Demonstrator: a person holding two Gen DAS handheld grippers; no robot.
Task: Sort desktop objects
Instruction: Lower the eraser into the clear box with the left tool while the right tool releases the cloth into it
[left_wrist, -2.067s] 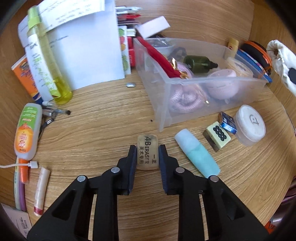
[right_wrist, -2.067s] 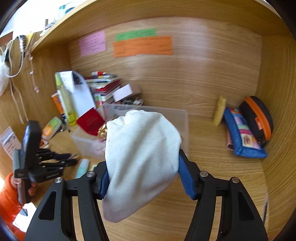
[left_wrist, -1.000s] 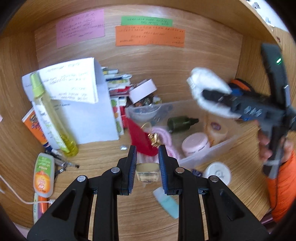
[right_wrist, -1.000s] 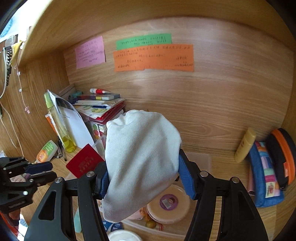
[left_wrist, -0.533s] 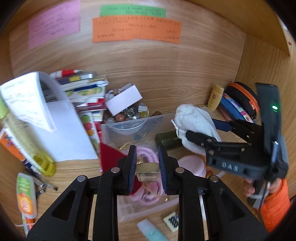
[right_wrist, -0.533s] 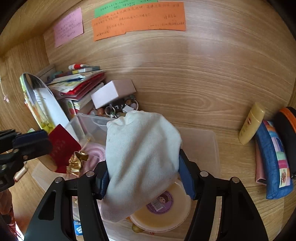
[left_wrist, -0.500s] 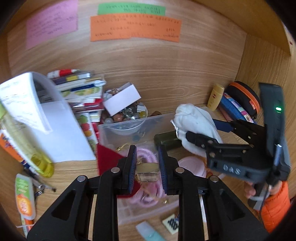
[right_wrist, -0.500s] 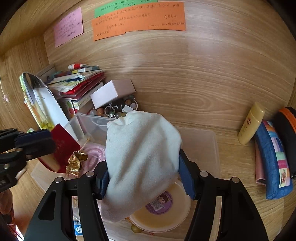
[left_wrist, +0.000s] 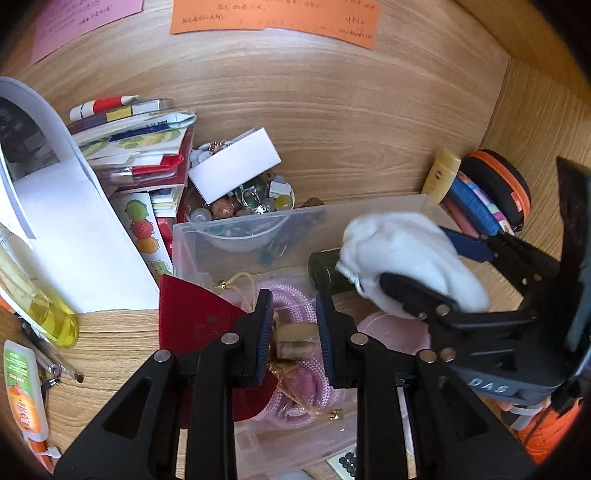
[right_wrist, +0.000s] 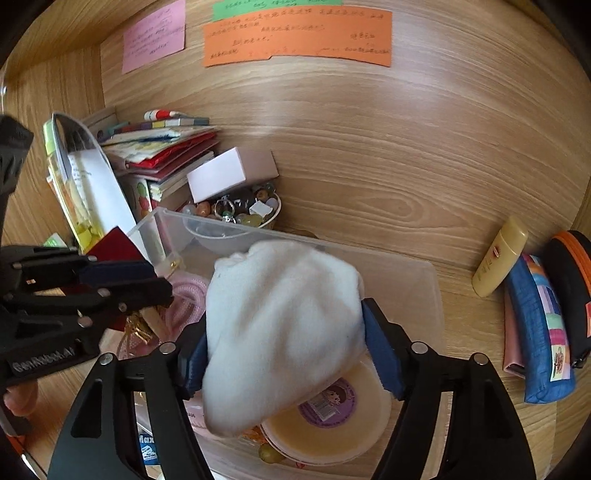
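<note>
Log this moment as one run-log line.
left gripper: shut on eraser | right gripper: opening around white cloth | both over clear bin

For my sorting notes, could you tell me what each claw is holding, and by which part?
Left claw: eraser, gripped across its sides. Right claw: white cloth pouch between its just-opening jaws, around its middle.

Beige eraser (left_wrist: 294, 339) hangs over the clear plastic bin (left_wrist: 236, 229), and a crumpled white cloth (right_wrist: 280, 325) hovers above its lidded tubs.

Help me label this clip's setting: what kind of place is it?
Probably a home or dorm study desk set in a wooden alcove: handwritten sticky notes on the back panel, stacked books, and a clear bin of small personal items.
</note>
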